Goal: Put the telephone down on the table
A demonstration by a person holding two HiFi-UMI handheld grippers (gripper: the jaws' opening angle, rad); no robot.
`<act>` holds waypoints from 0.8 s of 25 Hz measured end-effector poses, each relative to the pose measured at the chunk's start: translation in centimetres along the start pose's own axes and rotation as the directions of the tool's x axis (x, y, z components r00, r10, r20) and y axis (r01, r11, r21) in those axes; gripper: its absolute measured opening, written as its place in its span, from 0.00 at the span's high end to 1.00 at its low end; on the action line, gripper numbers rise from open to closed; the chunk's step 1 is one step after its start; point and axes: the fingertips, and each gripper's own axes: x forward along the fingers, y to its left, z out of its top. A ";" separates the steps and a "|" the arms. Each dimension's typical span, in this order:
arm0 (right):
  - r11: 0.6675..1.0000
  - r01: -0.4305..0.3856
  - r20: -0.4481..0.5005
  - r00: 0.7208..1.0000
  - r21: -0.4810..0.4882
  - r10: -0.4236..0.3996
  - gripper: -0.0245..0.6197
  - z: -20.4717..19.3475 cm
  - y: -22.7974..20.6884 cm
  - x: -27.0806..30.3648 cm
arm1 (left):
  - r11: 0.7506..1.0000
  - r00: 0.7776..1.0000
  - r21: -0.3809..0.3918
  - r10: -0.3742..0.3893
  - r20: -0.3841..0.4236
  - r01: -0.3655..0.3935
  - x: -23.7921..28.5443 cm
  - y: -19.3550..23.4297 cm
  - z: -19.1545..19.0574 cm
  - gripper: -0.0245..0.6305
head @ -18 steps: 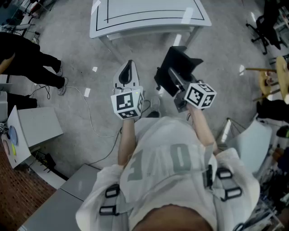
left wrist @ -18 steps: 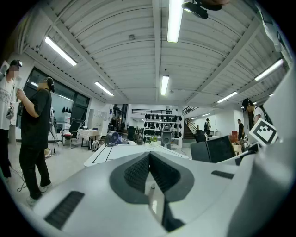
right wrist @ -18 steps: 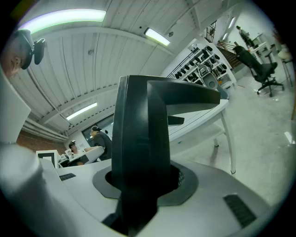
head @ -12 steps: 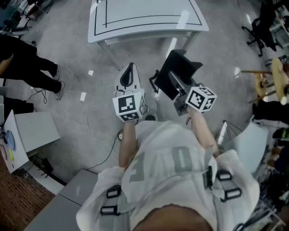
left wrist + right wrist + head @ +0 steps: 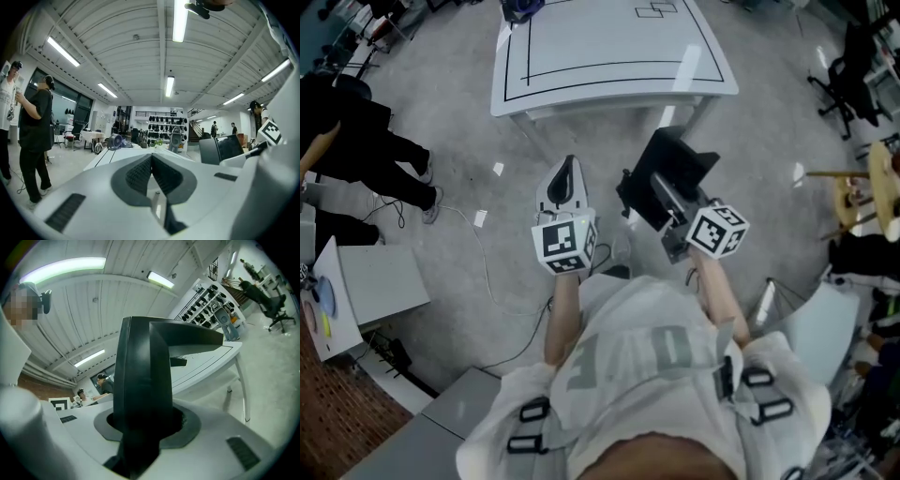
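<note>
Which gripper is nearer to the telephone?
Right. The right gripper holds the telephone between its fingers; the left gripper is beside it, apart from it, its fingers together and empty.

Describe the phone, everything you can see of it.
The phone is black and matte, plastic by the look: a flat slab with an angled panel folding off its far end. Keys cannot be made out. It hangs tilted in the air over the floor, just short of the white table and not touching it. Only the right gripper touches it, jaws clamped on its near end.
</note>
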 end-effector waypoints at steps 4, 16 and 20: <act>0.999 -0.039 -0.002 0.999 0.015 0.039 0.72 1.1 -1.3 3.3 | 0.999 0.999 0.007 0.042 0.020 -0.043 2.8 2.5 0.8 0.95; 0.993 -0.098 0.026 0.995 0.060 0.097 0.72 6.2 -3.6 11.1 | 0.997 0.997 0.030 0.066 0.045 -0.068 11.5 6.8 3.4 0.95; 0.986 -0.152 0.038 0.988 0.071 0.149 0.72 8.9 -3.9 12.9 | 0.995 0.995 0.052 0.085 0.050 -0.088 13.8 7.2 4.5 0.95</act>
